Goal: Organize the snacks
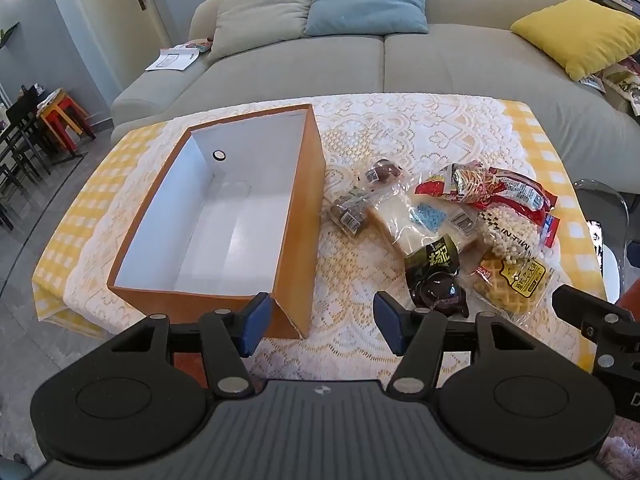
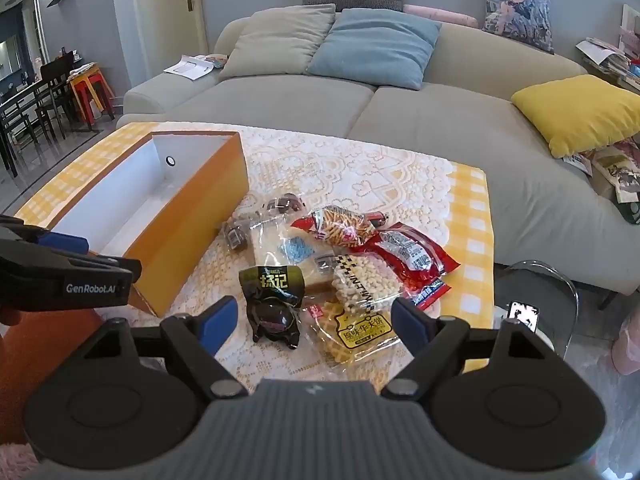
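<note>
While the orange box (image 1: 298, 216) stands open at the left of the worktop (image 1: 400, 128), its white inside shows nothing but a small round fitting on the far wall: no snack is in it.

Snacks, all loose in a pile at center right of the left wrist view, just right of the box:
- black pouch (image 1: 434, 276), nearest the cameras, lower edge of the pile
- waffle pack (image 1: 516, 284), touching the black pouch's right side
- clear bag of pale puffs (image 1: 508, 232), overlapping the waffle pack
- red packet (image 1: 520, 196), far right, partly under the puffs
- striped stick-snack bag (image 1: 468, 180), lying on the red packet
- bread in clear wrap (image 1: 416, 220), mid-pile, partly under the black pouch
- 2 small clear packs of dark pieces (image 1: 352, 212), nearest the box wall

Left claw (image 1: 318, 324): released, jaws wide, nothing between them; hangs over the box's near right corner.
Right claw (image 2: 316, 320): released, jaws wide, framing the black pouch and waffle pack but clear above them, no contact.

Judgement: task at its start. Nothing packed; every visible snack is left to move. The black pouch looks the likeliest first pick.
</note>
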